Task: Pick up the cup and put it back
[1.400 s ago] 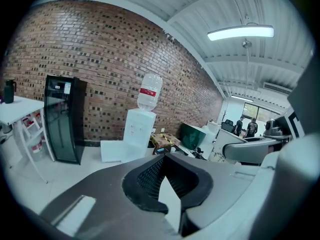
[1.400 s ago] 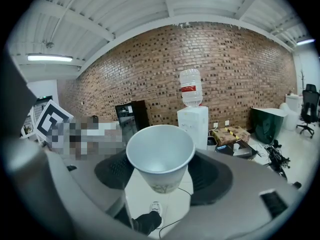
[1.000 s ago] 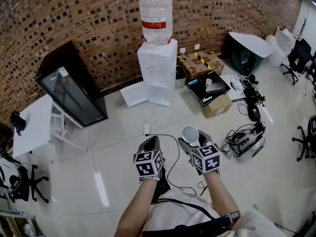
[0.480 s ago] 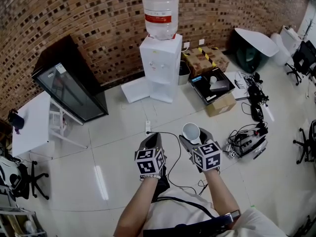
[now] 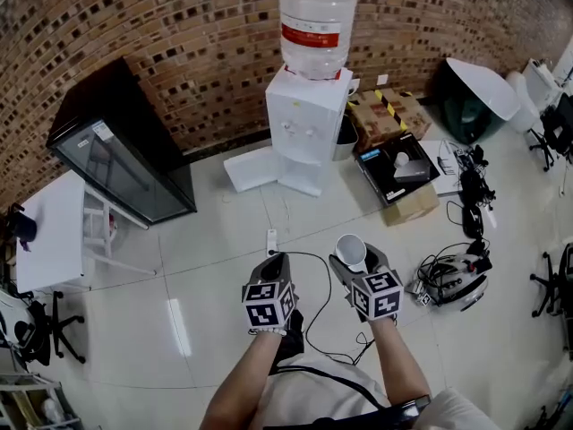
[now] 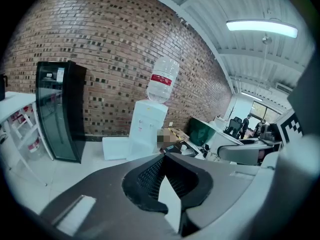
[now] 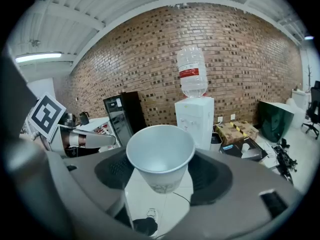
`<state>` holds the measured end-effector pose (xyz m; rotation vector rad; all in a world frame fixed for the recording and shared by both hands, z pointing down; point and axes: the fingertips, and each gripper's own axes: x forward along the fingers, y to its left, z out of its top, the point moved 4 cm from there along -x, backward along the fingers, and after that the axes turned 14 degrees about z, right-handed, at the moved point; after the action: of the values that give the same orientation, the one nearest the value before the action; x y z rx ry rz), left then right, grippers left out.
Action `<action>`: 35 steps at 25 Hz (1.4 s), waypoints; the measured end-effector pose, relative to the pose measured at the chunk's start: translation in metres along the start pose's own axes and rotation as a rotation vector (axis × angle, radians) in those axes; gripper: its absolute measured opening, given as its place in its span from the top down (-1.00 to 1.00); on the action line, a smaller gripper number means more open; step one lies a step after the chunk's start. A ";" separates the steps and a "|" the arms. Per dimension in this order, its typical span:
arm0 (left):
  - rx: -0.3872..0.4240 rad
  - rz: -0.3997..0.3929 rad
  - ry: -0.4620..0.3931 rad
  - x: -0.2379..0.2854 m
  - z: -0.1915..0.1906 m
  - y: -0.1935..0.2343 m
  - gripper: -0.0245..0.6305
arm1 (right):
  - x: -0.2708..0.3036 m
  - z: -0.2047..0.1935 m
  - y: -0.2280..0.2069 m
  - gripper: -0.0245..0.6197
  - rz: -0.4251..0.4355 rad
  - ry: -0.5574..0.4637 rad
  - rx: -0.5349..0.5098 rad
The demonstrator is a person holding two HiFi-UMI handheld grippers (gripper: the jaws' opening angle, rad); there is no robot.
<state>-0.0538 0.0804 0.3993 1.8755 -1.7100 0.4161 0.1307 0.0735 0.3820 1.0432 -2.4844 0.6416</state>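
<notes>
The left tool [image 5: 274, 260] was pinched closed and empty. The boxy white water machine [image 5: 307, 128] had come nearer, so the person was probably walking to put the cup back. The right tool [image 5: 355, 260] gripped the smooth, round paper cup [image 5: 350, 250], up over the shiny floor [image 5: 206, 267].

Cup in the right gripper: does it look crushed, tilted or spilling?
Nothing stands out. The cup sits roughly upright between the right gripper's jaws, its rim round, and it looks empty.
</notes>
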 end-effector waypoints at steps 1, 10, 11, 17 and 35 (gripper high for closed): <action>-0.001 0.000 0.003 0.008 0.006 0.004 0.93 | 0.009 0.006 -0.005 -0.10 -0.004 -0.002 -0.001; 0.008 -0.009 0.030 0.069 0.044 0.049 0.93 | 0.091 0.028 -0.049 -0.11 -0.052 0.014 -0.009; 0.007 -0.011 0.030 0.075 0.048 0.053 0.93 | 0.099 0.029 -0.055 -0.11 -0.060 0.026 -0.008; -0.011 -0.020 0.053 0.105 0.055 0.068 0.93 | 0.136 0.028 -0.079 -0.11 -0.093 0.071 0.008; -0.021 -0.006 0.119 0.256 0.051 0.092 0.93 | 0.289 -0.010 -0.189 -0.11 -0.089 0.091 0.064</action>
<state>-0.1158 -0.1585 0.5237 1.8039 -1.6238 0.4953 0.0810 -0.2031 0.5831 1.1160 -2.3391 0.7291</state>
